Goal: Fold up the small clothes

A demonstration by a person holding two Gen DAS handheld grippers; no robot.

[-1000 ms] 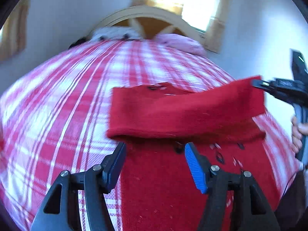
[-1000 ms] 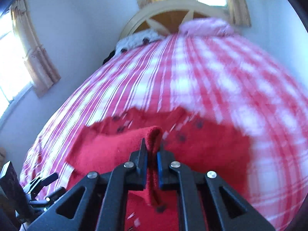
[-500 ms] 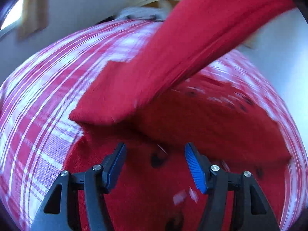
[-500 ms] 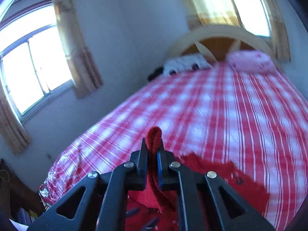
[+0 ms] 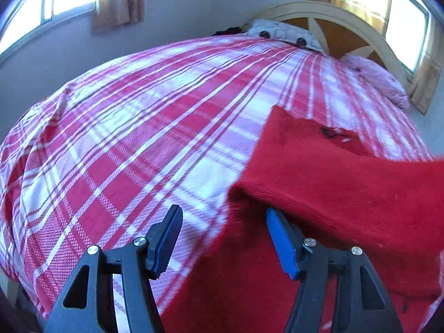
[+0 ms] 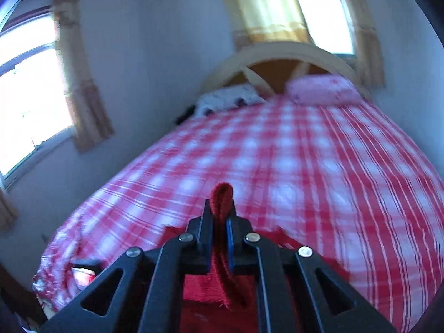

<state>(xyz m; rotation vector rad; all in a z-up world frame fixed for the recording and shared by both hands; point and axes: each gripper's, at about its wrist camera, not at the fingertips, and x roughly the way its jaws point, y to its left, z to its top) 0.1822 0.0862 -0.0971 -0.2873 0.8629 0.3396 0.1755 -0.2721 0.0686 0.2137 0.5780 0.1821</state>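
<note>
Plaid woven bedspread (image 5: 144, 144) under fuzzy red knit sweater (image 5: 347, 188).

No readable text, labels, brands, numbers or signs in either view.

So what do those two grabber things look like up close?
Both are black plastic claws. Each finger is a frame with a triangle-shaped hole and shiny silver screws at the joints. The left gripper has flat bright blue pads on the inside of its fingers. The right gripper shows a thin strip of the same blue. No cables or sleeves show.
</note>
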